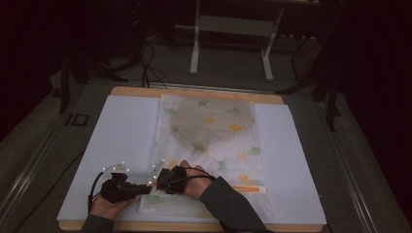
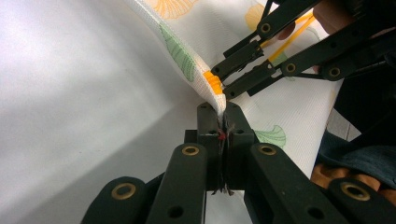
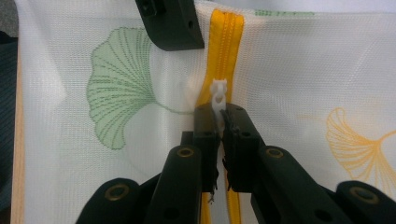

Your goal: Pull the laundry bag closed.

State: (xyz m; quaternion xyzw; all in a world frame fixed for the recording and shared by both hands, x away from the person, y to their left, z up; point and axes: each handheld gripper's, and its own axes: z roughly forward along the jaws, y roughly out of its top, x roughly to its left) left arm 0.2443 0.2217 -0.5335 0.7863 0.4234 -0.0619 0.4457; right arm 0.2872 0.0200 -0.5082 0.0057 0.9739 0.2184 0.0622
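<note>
1. The mesh laundry bag, white with green and yellow ginkgo leaves, lies flat on a white sheet covering a wooden table, its zipper end nearest the person.
2. The left gripper has its jaws pressed together on the bag's corner fabric beside the yellow zipper; judging by the lifted edge, it anchors the bag so the zipper can run.
3. The right gripper pinches the white zipper pull, jaws closed on it, probably to draw the slider along the yellow teeth.
4. In the high view both grippers meet at the bag's near left corner, close together, the right forearm crossing over the bag.
5. The room is dim: grey floor, cables and a white metal stand beyond the table.
</note>
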